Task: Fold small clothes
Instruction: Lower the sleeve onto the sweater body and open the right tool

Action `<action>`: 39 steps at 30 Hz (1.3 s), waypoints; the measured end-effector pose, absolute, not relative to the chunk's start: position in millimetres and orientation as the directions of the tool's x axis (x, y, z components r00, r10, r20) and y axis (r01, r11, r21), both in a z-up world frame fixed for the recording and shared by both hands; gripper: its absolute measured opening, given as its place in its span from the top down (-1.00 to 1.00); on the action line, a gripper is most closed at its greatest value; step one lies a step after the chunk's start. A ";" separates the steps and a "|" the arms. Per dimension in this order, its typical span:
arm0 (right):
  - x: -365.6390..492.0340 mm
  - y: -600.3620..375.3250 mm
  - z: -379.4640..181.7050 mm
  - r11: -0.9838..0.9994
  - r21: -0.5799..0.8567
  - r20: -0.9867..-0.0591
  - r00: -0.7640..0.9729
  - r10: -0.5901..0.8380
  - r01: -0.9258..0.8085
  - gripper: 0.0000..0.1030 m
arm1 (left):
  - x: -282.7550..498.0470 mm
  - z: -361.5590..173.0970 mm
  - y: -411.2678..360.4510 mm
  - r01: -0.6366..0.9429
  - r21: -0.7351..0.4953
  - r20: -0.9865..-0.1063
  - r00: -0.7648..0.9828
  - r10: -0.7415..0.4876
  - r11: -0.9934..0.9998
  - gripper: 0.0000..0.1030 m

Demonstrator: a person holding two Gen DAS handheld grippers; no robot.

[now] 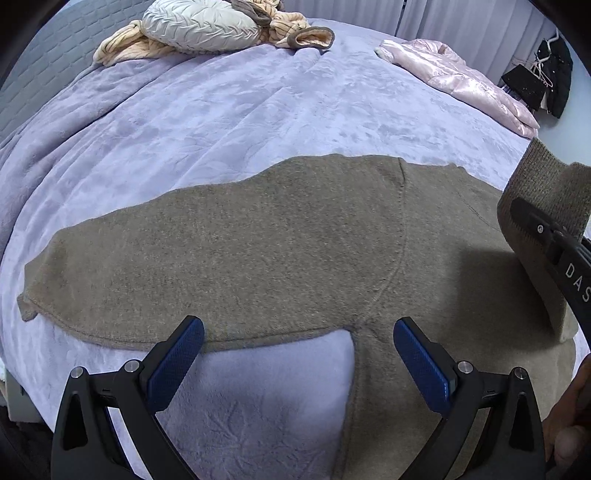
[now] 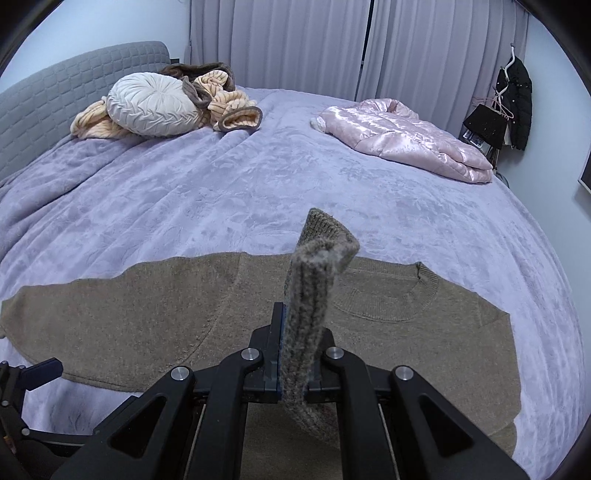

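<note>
Two views to work from, left wrist first. My left gripper point(image 1: 298, 334) has its jaws spread wide, nothing between the blue pads point(image 1: 176, 365), and it hangs over the near edge of the bed point(image 1: 221, 122). Under it the brown sweater point(image 1: 258, 240) lies flat on the lilac blanket, one sleeve stretched toward the bed's left edge. Right gripper point(image 1: 546, 240) pokes in from the right side, with a ribbed fold of sweater standing up against it. Far off at the head of the bed sits a round pillow point(image 1: 199, 26) on a striped peach garment point(image 1: 122, 44); a pink jacket point(image 1: 458, 77) lies near the far right edge.

Over to the right wrist. My right gripper point(image 2: 297, 347) has its jaws clenched on the ribbed cuff point(image 2: 317, 273), which sticks up between them, lifted off the bed. Beyond it the sweater's body and round collar point(image 2: 391, 299) lie flat near the bed's front edge. Left gripper's blue tip shows at the lower left.
</note>
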State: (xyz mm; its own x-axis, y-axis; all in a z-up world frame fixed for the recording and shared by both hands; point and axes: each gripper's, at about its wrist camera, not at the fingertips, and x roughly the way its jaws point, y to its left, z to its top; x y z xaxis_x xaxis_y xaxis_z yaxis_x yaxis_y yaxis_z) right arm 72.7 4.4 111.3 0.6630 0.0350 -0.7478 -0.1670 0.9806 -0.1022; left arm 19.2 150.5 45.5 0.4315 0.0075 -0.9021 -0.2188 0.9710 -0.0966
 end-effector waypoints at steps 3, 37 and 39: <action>80.0 16.1 97.9 0.982 -0.096 -0.764 0.645 0.031 -0.162 0.87 | 22.2 31.3 172.3 -0.238 -0.105 -0.899 0.438 0.010 0.965 -1.00; 77.9 71.5 89.8 0.947 -0.114 -0.760 0.640 0.110 -0.299 -0.55 | 3.6 -3.2 272.8 -0.210 -0.197 -0.753 0.658 -0.010 0.958 -1.00; 85.2 35.9 96.8 0.960 -0.078 -0.756 0.643 0.119 -0.270 -0.55 | 4.1 -3.5 270.6 -0.216 -0.183 -0.757 0.653 0.003 0.959 -1.00</action>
State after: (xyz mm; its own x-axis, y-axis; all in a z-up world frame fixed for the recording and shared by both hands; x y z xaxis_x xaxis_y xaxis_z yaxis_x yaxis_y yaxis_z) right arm 85.2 35.9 96.8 0.6434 0.1192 -0.7562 -0.2699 0.9597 -0.0783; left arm 4.0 270.6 -3.5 0.6533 0.0029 -0.7571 -0.2161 0.9591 -0.1828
